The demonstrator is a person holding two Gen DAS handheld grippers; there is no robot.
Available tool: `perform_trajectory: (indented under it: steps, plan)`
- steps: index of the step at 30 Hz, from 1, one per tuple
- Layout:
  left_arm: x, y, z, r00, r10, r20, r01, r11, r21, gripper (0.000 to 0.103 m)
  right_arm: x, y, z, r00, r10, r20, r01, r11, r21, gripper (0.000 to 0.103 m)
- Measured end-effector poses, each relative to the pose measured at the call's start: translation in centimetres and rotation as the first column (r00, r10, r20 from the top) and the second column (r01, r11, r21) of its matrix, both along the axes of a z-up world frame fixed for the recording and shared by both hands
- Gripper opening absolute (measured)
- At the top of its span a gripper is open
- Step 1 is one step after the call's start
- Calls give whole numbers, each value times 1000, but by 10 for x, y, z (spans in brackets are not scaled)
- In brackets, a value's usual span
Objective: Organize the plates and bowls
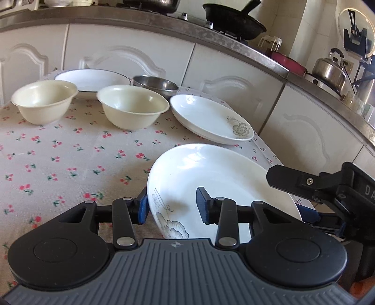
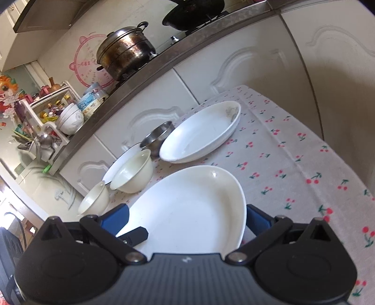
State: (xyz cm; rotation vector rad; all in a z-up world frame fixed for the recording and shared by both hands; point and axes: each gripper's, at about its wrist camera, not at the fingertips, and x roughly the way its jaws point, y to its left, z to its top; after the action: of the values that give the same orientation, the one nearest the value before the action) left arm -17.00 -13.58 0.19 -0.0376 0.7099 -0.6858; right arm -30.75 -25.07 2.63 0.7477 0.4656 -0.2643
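Observation:
A white deep plate (image 1: 218, 183) (image 2: 187, 206) with a grey flower print sits nearest, tilted. My left gripper (image 1: 173, 207) is shut on its left rim, one blue pad outside the wall and one inside. My right gripper (image 2: 186, 219) (image 1: 287, 196) stands open around the plate's right edge, one finger above and one blue pad below. Farther back on the cloth are another flowered plate (image 1: 211, 117) (image 2: 201, 133), two cream bowls (image 1: 44, 101) (image 1: 132, 105), a steel bowl (image 1: 155, 84) (image 2: 157, 138) and a dark-rimmed plate (image 1: 91, 79).
The cherry-print tablecloth (image 1: 70, 164) (image 2: 293, 164) ends just right of the held plate. White cabinet doors (image 1: 234, 70) stand close behind the table. On the counter above are a black wok (image 1: 234, 18), a kettle (image 1: 330, 70) and a steel pot (image 2: 126, 54).

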Motion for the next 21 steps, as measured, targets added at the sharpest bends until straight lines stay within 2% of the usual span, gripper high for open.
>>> perform_trajectory:
  steps: [12, 21]
  plan:
    - [8, 51, 12, 994, 101, 31, -100, 995, -22, 43, 30, 35, 7, 994, 105, 16, -104, 993, -53, 103]
    - [23, 109, 19, 973, 226, 53, -223, 974, -44, 45, 71, 78, 10, 974, 228, 9, -226, 969, -102, 103]
